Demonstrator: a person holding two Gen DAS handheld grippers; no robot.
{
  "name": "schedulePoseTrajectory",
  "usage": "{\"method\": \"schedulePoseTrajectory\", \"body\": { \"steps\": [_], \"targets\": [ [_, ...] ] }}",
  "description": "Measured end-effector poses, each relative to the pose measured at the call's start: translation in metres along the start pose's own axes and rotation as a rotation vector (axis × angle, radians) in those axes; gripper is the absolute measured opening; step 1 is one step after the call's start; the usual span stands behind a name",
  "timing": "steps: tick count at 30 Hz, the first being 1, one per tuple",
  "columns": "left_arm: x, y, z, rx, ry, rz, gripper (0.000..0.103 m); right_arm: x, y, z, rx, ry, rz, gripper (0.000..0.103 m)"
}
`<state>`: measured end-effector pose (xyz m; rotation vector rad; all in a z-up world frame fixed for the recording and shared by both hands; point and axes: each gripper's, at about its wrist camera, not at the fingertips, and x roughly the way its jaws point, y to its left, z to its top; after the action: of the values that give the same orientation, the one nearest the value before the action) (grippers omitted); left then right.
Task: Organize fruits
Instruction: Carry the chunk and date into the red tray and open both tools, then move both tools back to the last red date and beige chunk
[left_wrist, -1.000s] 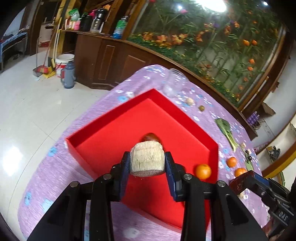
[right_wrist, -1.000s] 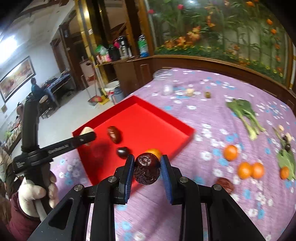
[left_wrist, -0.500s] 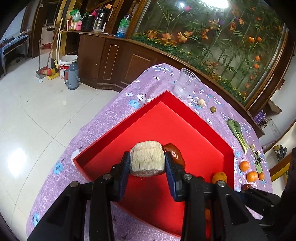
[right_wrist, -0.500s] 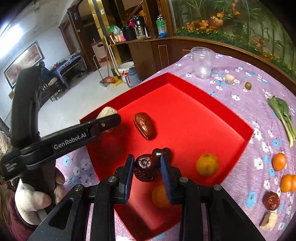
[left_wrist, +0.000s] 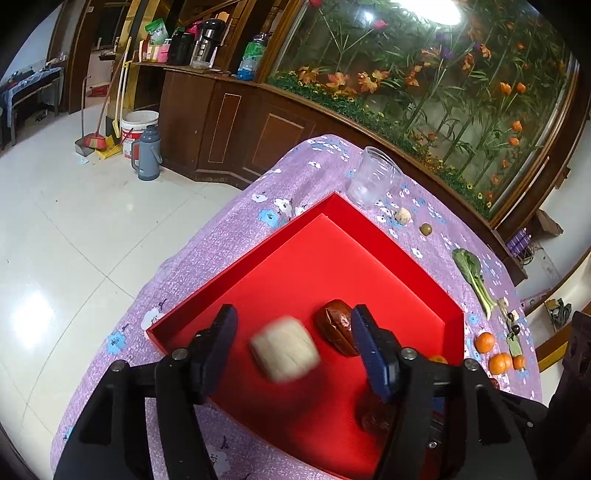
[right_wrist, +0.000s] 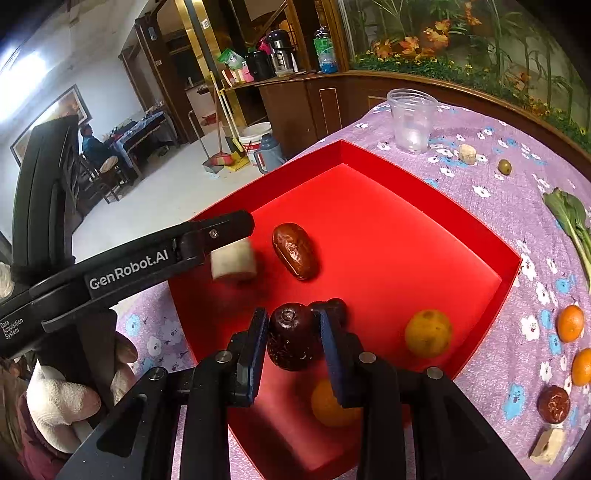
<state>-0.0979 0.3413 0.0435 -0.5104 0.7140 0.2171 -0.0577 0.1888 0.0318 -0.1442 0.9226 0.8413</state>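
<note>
The pale cylindrical piece (left_wrist: 284, 350) sits between the fingers of the left gripper (left_wrist: 295, 345) but touches neither pad; it is motion-blurred, over the floor of the red tray (left_wrist: 236, 275). The left jaws stand wide apart, holding nothing. From the right wrist view the same pale piece (right_wrist: 233, 263) shows just beyond the left gripper's tip (right_wrist: 221, 236), near the tray's left wall; whether it already rests on the floor I cannot tell.

Just to its right lies a brown wrinkled date (left_wrist: 337, 326), close to the left gripper's right finger.

The right gripper (right_wrist: 293, 341) is closed on a dark purple fruit (right_wrist: 290, 341), pads pressed to both its sides, over the near part of the tray. Another dark fruit (right_wrist: 334, 308) lies right behind it, an orange (right_wrist: 428, 332) to the right inside the tray, and a second orange (right_wrist: 332, 404) under the right finger.

Outside the tray, the purple flowered tablecloth (right_wrist: 480, 177) carries a clear plastic cup (right_wrist: 412, 120), a leafy green (right_wrist: 570, 221), more small oranges (right_wrist: 570, 323) and another date (right_wrist: 553, 403).
</note>
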Motion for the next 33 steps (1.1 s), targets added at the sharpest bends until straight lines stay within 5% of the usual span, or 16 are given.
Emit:
{"method": "schedulePoseTrajectory", "body": {
  "steps": [4, 20, 33],
  "targets": [
    [-0.007, 0.002, 0.002, -0.023, -0.007, -0.008, 0.068, -0.008, 0.0, 0.001, 0.002, -0.029, 0.0, 0.055],
    [-0.054, -0.029, -0.011, -0.015, -0.037, -0.063, 0.075, -0.051, -0.028, -0.02, 0.08, -0.097, -0.01, 0.059],
    [-0.077, -0.098, -0.044, 0.075, -0.033, -0.13, 0.077, -0.12, -0.109, -0.077, 0.227, -0.162, -0.102, 0.064]
  ]
}}
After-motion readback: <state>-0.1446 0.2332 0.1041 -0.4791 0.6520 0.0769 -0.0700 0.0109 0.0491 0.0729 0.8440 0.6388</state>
